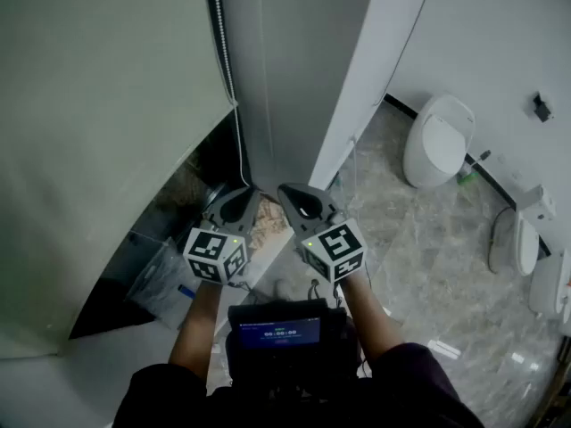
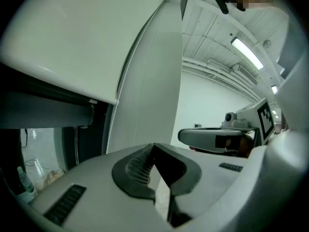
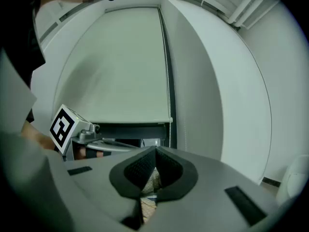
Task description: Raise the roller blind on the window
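The pale roller blind (image 1: 107, 105) covers most of the window at the left, and a dark gap of uncovered glass shows below its bottom bar (image 3: 130, 121). Its bead chain (image 1: 225, 52) hangs along the blind's right edge, next to the white window reveal. My left gripper (image 1: 239, 196) and right gripper (image 1: 294, 194) are side by side just below the chain's lower end. Both are shut with nothing between the fingers. In the left gripper view the chain (image 2: 114, 117) hangs to the left of the shut left gripper (image 2: 153, 147). The right gripper view shows the blind (image 3: 120, 66), the chain (image 3: 169, 81) and the shut right gripper (image 3: 155, 152).
A white wall pillar (image 1: 357, 87) stands right of the window. White urinals (image 1: 437, 141) line the far wall over a marble floor. Clear plastic bags (image 1: 161, 279) lie behind the glass low down. A dark device with a lit screen (image 1: 281, 333) hangs at the person's chest.
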